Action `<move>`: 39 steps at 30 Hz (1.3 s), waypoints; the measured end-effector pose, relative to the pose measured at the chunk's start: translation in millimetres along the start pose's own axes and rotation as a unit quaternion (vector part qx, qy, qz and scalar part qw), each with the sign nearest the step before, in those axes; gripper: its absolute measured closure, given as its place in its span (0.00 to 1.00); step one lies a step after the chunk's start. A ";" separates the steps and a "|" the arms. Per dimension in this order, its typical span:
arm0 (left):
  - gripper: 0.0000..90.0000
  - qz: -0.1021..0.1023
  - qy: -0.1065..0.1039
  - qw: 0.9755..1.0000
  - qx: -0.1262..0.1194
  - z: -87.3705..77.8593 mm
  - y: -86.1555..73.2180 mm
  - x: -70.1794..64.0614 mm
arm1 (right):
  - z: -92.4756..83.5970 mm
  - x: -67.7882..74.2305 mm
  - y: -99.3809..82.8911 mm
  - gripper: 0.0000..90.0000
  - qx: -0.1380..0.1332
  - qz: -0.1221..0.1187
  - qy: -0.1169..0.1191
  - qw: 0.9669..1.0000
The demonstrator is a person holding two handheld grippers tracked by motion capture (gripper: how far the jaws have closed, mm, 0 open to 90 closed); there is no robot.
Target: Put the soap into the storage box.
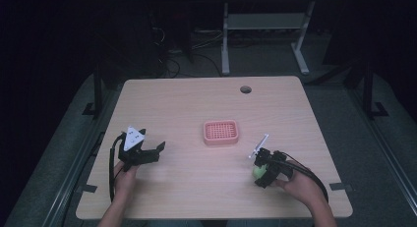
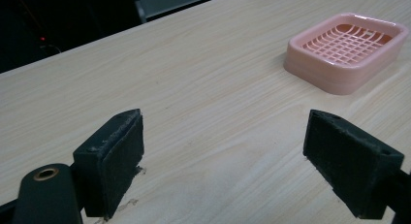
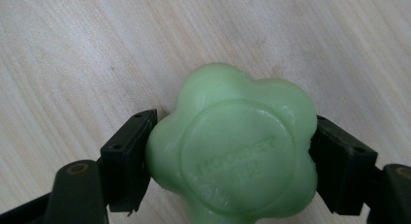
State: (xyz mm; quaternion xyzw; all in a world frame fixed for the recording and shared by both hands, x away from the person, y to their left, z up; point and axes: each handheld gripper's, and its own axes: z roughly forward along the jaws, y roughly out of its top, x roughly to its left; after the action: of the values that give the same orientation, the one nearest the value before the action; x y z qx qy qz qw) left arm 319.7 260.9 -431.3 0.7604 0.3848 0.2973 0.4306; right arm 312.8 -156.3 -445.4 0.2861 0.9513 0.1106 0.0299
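A green flower-shaped soap (image 3: 232, 146) lies on the wooden table, and my right gripper (image 3: 231, 158) is shut on it, a pad against each side. From above, the same soap (image 1: 258, 171) is a small green spot under the right gripper (image 1: 263, 172) near the table's front right. A pink soap dish (image 1: 221, 132) with a grid floor sits empty at the table's middle; it also appears as the pink dish (image 2: 345, 50) at the upper right of the left gripper view. My left gripper (image 2: 237, 166) stands open over bare wood at the front left (image 1: 155, 152), nothing between its pads.
The table (image 1: 187, 109) has a round cable hole (image 1: 246, 89) near its far edge. Beyond it stand a white desk frame (image 1: 265, 30) and loose cables on a dark floor. A person's hands hold both grippers at the table's near edge.
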 end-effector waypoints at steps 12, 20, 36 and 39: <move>0.16 -0.003 0.002 1.000 -0.002 -0.8 -0.3 1.6 | -3.2 1.8 -1.0 0.28 -0.010 -0.020 0.006 1.000; 0.16 -0.005 0.002 1.000 -0.005 -1.3 -0.5 2.8 | -5.6 0.7 -1.7 0.29 -0.012 -0.027 0.009 1.000; 0.16 -0.007 0.002 1.000 -0.002 -2.4 -0.6 4.4 | -24.4 -7.3 7.1 0.29 -0.060 -0.021 0.006 0.998; 0.16 -0.008 0.002 1.000 -0.003 -2.3 -0.7 4.7 | -27.2 -9.4 11.2 0.29 -0.065 -0.023 0.004 0.998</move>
State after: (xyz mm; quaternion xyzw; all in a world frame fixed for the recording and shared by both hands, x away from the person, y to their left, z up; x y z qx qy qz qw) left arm 320.1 266.1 -430.3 0.7556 0.3907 0.2964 0.4343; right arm 323.4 -157.6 -416.4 0.2614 0.9486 0.1723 0.0466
